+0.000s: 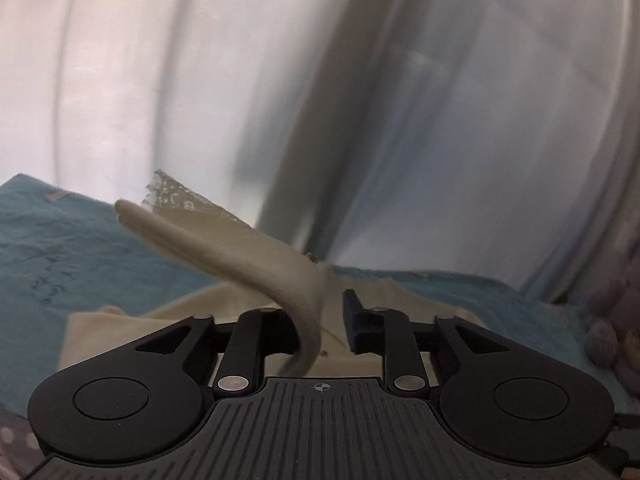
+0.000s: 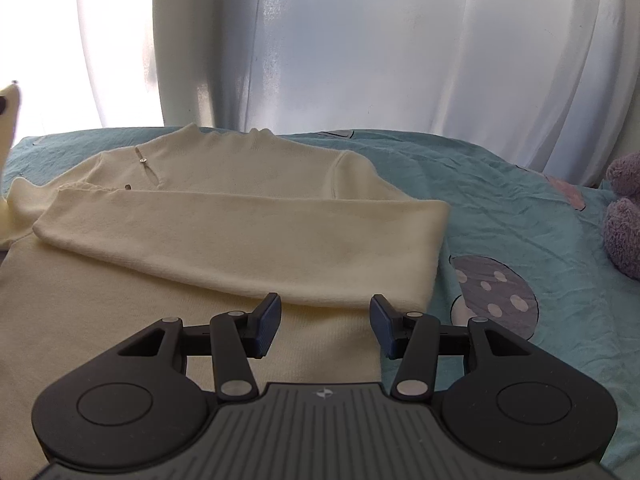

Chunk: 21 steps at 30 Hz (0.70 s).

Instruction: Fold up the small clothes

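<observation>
A cream knit sweater [image 2: 224,168] lies flat on a teal bedspread [image 2: 520,216]. Its right sleeve [image 2: 248,236] is folded across the chest. My right gripper [image 2: 325,326] is open and empty, just above the sweater below that sleeve. In the left wrist view my left gripper [image 1: 320,316] has its jaws apart, and the other cream sleeve [image 1: 240,248], with a lace cuff [image 1: 176,196], is draped between them and curves up to the left. The left finger is hidden by the sleeve. The sweater body [image 1: 120,328] lies underneath.
White curtains [image 2: 400,48] hang behind the bed. A purple plush toy [image 2: 624,216] sits at the right edge of the bed and also shows in the left wrist view [image 1: 612,320]. The bedspread has grey dotted circle patterns [image 2: 496,300].
</observation>
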Available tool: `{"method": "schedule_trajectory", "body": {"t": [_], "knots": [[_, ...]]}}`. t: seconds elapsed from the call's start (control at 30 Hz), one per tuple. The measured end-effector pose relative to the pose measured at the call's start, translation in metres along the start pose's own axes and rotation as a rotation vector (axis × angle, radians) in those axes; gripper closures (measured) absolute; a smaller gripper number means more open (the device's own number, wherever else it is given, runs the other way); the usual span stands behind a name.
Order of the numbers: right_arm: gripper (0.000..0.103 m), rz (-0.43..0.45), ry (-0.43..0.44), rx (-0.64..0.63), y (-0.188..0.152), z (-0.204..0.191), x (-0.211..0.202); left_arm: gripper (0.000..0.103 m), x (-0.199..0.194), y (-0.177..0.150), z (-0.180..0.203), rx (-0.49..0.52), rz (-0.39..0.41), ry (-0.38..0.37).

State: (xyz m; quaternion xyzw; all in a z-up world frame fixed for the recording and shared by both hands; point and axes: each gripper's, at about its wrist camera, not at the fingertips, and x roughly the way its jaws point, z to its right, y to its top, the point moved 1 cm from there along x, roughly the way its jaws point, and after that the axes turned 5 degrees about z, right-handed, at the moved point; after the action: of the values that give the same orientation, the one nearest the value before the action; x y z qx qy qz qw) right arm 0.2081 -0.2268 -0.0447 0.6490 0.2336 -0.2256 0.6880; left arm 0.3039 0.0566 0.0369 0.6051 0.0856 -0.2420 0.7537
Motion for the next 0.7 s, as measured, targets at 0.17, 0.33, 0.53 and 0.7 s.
{"method": "schedule_trajectory", "body": {"t": [0.17, 0.33, 0.53, 0.7], "knots": [[0.054, 0.003, 0.011, 0.021, -0.001, 0.011, -0.007, 0.044, 0.042, -0.054, 0.048, 0.029, -0.229, -0.109], [0.054, -0.006, 0.062, 0.071, 0.007, 0.022, -0.005, 0.033, -0.002, -0.066, 0.009, -0.029, -0.221, -0.035], [0.054, -0.052, 0.305, 0.174, 0.031, 0.002, 0.03, 0.032, -0.031, -0.064, -0.044, -0.126, -0.24, 0.149], [0.052, -0.153, 0.384, 0.223, 0.04, -0.02, 0.073, 0.029, -0.041, -0.069, -0.066, -0.166, -0.246, 0.204]]}}
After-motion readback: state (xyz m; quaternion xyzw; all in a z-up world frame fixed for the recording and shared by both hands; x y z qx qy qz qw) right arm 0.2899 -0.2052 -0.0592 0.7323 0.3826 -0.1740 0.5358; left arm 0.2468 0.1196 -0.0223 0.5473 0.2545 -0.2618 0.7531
